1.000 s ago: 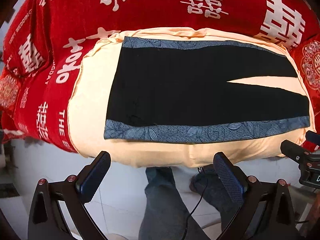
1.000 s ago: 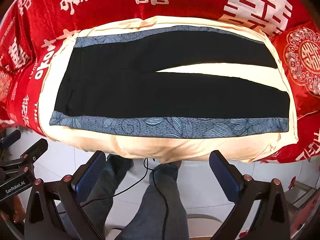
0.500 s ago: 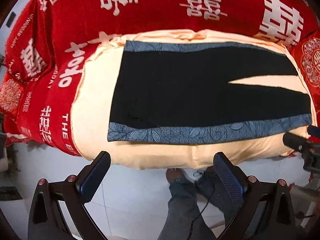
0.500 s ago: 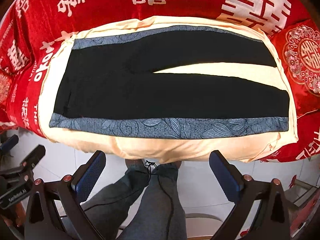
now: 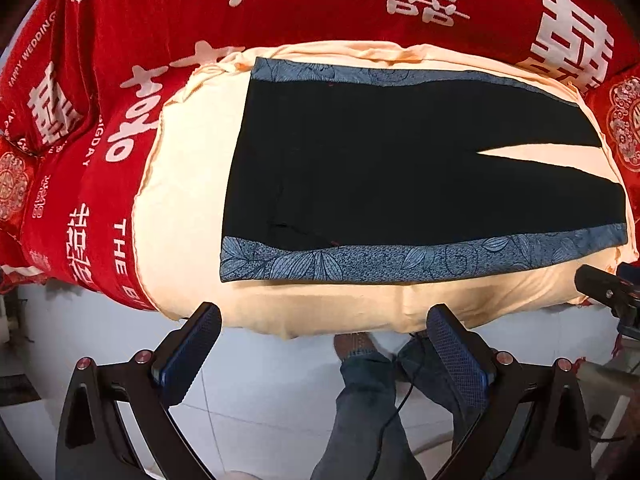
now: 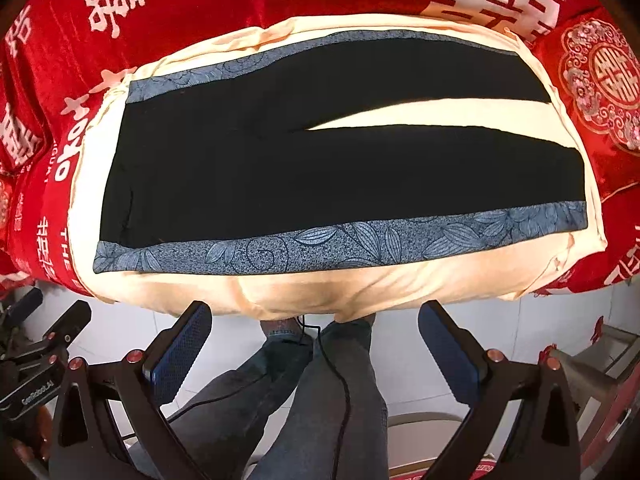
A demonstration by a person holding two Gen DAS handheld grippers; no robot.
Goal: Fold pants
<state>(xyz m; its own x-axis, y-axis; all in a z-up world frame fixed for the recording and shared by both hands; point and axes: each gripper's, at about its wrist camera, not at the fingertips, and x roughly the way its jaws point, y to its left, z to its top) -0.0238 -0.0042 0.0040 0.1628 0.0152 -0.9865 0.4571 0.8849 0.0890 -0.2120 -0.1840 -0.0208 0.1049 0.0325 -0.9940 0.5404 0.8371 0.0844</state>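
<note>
Pants lie flat and unfolded; both tools have drawn closer to the near edge.

The black pants (image 5: 400,168) with blue leaf-print side bands lie spread on the cream sheet (image 5: 184,184) over the red bedspread (image 5: 120,12), waist left, legs parted right. Compared with a second ago they fill more of each view, so the left tool (image 5: 320,340) and right tool (image 6: 316,332), jaws apart and empty, are probably closing in for a first grasp; no fold has begun.
</note>
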